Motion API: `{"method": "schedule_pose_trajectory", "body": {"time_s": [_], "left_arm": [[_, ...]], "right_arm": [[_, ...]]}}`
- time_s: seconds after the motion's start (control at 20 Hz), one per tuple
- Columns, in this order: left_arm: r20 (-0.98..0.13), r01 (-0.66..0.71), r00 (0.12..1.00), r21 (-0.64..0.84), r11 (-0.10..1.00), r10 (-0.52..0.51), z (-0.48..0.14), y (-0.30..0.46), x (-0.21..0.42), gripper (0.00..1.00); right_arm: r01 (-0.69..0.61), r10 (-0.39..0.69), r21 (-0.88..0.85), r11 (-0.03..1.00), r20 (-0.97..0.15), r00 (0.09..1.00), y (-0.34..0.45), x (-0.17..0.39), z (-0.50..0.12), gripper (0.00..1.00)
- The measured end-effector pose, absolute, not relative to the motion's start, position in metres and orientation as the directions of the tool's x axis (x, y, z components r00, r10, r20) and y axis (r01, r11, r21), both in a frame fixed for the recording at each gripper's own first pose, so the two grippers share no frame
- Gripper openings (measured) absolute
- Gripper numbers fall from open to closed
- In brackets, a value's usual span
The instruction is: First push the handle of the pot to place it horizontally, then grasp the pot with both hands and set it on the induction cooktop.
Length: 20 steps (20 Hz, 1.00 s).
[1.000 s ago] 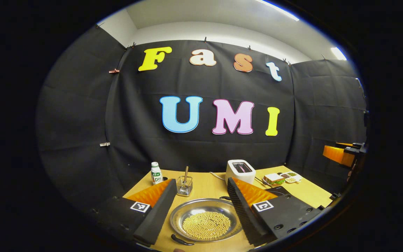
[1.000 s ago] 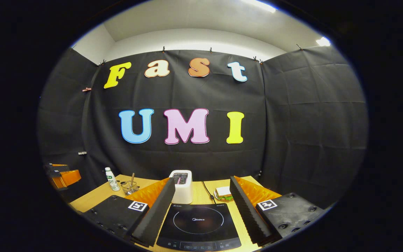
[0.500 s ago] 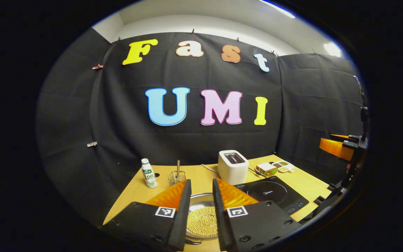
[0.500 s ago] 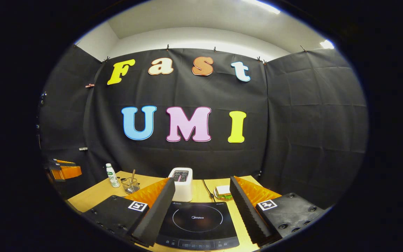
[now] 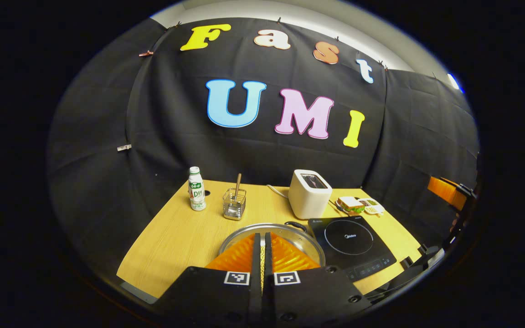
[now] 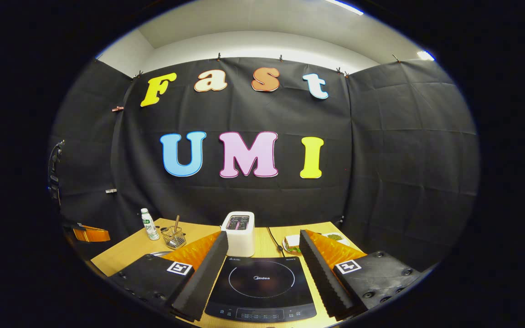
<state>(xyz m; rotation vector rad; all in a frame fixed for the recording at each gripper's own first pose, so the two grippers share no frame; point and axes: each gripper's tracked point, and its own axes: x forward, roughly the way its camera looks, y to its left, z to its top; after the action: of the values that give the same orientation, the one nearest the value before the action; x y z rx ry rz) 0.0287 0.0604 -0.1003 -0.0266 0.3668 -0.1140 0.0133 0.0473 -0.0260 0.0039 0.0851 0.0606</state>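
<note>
A shallow steel pot (image 5: 301, 239) with a dark handle (image 5: 295, 224) is set on the wooden table, just beside the flat black induction cooktop (image 5: 352, 241).

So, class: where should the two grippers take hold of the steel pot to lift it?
Probably by its two loop handles, one gripper from each side. The steel pot is wide and shallow, holds loose beans, and one black handle juts from the far rim, so it must stay level.
</note>
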Motion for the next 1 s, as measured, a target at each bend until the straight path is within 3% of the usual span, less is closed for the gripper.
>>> {"method": "schedule_pose_trajectory", "body": {"time_s": [0.15, 1.0], "left_arm": [[-0.403, 0.117, 0.9, -0.147, 0.982, -0.167, -0.124, 0.059, 0.021, 0.05], [-0.709, 0.108, 0.65, -0.269, 0.957, -0.273, -0.283, 0.035, -0.023, 0.05]], "right_arm": [[-0.053, 0.055, 0.023, 0.998, -0.095, 0.994, 0.046, 0.012, -0.033, 0.98], [-0.01, 0.016, 0.032, 0.999, -0.194, 0.981, 0.026, 0.013, -0.062, 0.98]]}}
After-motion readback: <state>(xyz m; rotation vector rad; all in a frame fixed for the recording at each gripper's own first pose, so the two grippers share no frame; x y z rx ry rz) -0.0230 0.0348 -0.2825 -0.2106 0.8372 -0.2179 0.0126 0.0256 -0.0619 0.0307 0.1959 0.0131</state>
